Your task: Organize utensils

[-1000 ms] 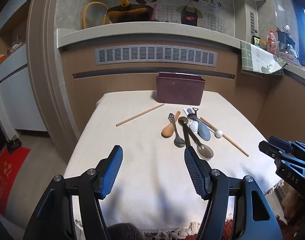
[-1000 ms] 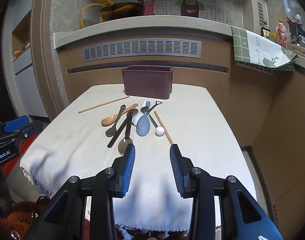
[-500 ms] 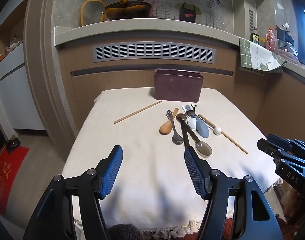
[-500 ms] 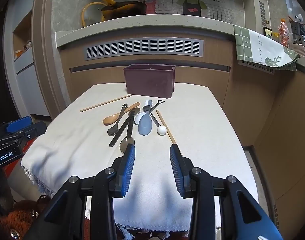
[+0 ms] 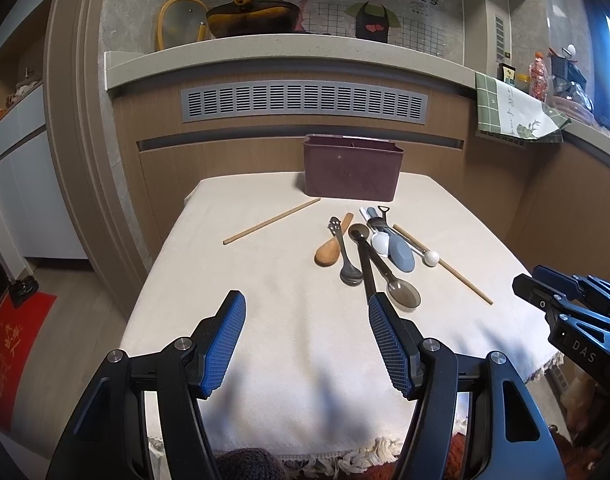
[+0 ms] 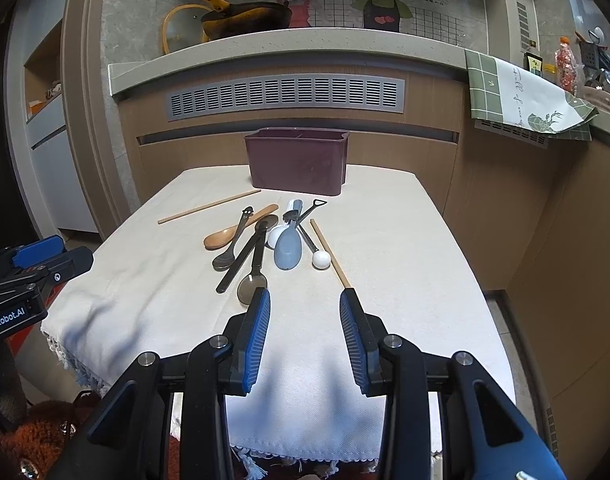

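Note:
Several utensils lie in a loose heap on the cloth-covered table (image 5: 265,320): a wooden spoon (image 5: 331,246), a grey spoon (image 5: 347,264), a long dark ladle (image 5: 397,290), a blue-grey rice paddle (image 5: 399,250) and a white ball-ended tool (image 5: 431,257). One chopstick (image 5: 271,222) lies apart to the left, another chopstick (image 5: 445,266) to the right. A maroon utensil bin (image 5: 351,170) stands at the table's far edge. My left gripper (image 5: 305,312) hangs open over the near edge with nothing in it. My right gripper (image 6: 305,304) is open too, just short of the ladle's bowl (image 6: 251,284).
Behind the table (image 6: 385,300) runs a wooden counter front with a vent grille (image 5: 305,98); a pan (image 5: 251,20) sits on its ledge. A green checked towel (image 6: 521,96) hangs at the right. White cabinets (image 5: 21,184) stand left, and a red mat (image 5: 9,344) lies on the floor.
Both grippers have drifted slightly; the table and utensils sit a little lower and closer in view. Both stay open and nothing on the table has moved.

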A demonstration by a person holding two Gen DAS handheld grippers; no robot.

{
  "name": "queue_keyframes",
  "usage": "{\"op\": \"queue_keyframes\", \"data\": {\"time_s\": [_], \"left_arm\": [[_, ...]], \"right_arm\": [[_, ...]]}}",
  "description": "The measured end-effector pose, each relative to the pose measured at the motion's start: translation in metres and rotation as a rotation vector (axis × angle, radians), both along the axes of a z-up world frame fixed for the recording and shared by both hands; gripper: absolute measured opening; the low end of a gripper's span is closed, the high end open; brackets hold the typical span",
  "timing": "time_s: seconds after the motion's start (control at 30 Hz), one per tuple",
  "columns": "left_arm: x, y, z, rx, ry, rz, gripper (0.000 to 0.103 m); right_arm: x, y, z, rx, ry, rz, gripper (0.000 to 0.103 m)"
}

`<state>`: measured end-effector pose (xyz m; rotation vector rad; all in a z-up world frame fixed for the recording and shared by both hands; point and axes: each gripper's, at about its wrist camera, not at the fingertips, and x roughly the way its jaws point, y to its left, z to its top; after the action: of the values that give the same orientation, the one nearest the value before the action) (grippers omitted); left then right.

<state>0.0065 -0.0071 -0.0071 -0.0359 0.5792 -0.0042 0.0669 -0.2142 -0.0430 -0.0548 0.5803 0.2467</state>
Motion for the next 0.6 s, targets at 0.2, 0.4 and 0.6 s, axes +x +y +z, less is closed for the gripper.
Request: {"op": "queue_keyframes", "data": {"time_s": [0.2,0.4,0.6], "left_arm": [[-0.0005,0.0004,-0.0003,-0.004,0.003,0.002,0.065],[-0.0014,-0.0001,-0.0010,-0.007,0.004,0.001,0.065],[-0.0021,0.0011,-0.0005,-0.010,0.003,0.001,0.065]], "right_arm": [[-0.0010,-0.0004,0.0000,0.000,0.000,-0.008,0.035],[-0.0004,-0.0032,-0.0004,0.004,0.004,-0.019,0.035],[-0.0025,-0.0029,0.0007,-0.001,-0.005,-0.019,0.035]]}}
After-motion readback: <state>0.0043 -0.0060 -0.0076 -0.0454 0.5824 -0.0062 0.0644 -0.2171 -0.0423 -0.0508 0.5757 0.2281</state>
